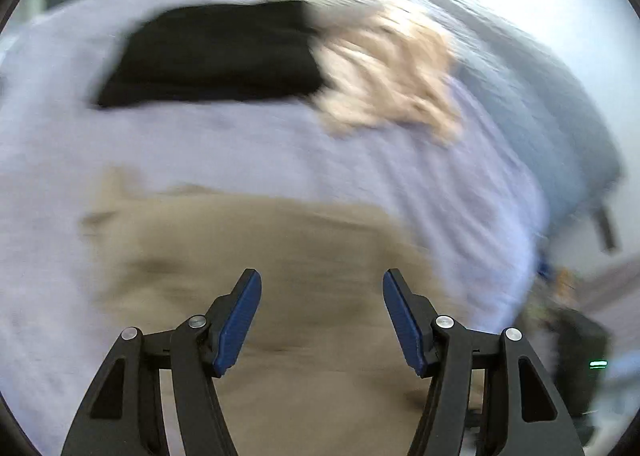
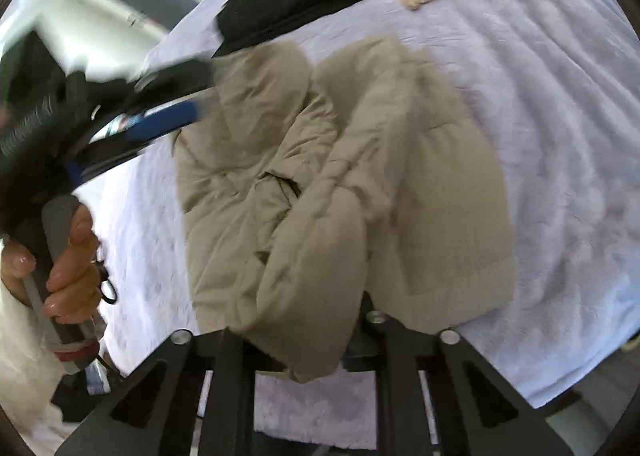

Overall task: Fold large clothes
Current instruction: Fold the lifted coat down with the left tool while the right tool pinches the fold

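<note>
A tan padded jacket (image 2: 340,184) lies crumpled on a lavender bedspread (image 2: 540,136). My right gripper (image 2: 304,336) is shut on a sleeve end of the jacket, and its fingertips are hidden under the fabric. My left gripper (image 1: 322,320) is open and empty, hovering over the tan jacket (image 1: 280,256), which is blurred. In the right wrist view the left gripper (image 2: 176,112) reaches toward the jacket's far left edge, with a hand (image 2: 68,268) on its handle.
A folded black garment (image 1: 216,52) and a beige knit garment (image 1: 392,72) lie at the far side of the bed. A grey-blue pillow or bolster (image 1: 552,104) lies along the right. Dark gear sits on the floor (image 1: 580,356) off the bed's right edge.
</note>
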The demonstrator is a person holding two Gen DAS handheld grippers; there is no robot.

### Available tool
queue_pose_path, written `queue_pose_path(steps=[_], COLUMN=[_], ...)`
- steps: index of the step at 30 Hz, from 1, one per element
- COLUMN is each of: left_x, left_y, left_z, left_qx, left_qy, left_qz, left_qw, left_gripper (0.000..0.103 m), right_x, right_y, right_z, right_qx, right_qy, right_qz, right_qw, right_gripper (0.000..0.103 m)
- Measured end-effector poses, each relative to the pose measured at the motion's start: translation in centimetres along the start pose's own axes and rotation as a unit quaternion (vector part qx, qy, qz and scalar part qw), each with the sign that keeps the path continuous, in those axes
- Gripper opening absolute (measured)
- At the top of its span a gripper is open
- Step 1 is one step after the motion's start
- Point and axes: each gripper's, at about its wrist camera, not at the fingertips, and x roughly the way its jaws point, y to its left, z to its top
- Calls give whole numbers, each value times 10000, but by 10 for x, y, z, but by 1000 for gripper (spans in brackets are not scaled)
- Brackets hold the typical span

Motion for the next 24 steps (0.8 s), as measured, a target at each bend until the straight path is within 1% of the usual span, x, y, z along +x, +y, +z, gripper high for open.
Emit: queue_pose_path(steps=[1,3,4,6,10,12,16,19,21,23,24], left_x=[5,24,32,50,88,106,133,144,147,144,143], left_y=[16,42,47,48,8,-9,-37,-48,-50,-47,-44], left_z=[1,1,0,1,12,15,19,18,17,16,17], left_qx=[-130,-364,-403,-345,4,104,306,367,433,439,411], left_qy=[22,232,280,352,378,419,502,554,583,599,604], left_qz=[286,636,666,764,848,849,874,940,1006,1015,1007], left_qw=[9995,9970,9966,9959,9957,9955,9944,9934,9923,9921,9922], left_gripper=[64,64,64,64,64,64,64,64,64,64,64], right_x=[-5,-10,-9,-7,0,13,23,27,26,9,-5], right_y=[-5,-9,-9,-21,-52,-74,-109,-123,-129,-131,-130], right_z=[-2,-10,-9,-11,-22,-17,-14,-10,-10,-8,-4], right_qx=[-3,47,118,295,593,782,1155,1312,1478,1536,1460], right_qy=[-83,-145,-133,-81,-28,59,250,354,552,484,324], right_qz=[-116,-259,-285,-331,-556,-612,-621,-654,-600,-565,-562], right_qw=[9999,9995,9994,9990,9967,9950,9910,9886,9857,9853,9872], right_gripper=[12,11,11,11,11,11,13,14,15,15,15])
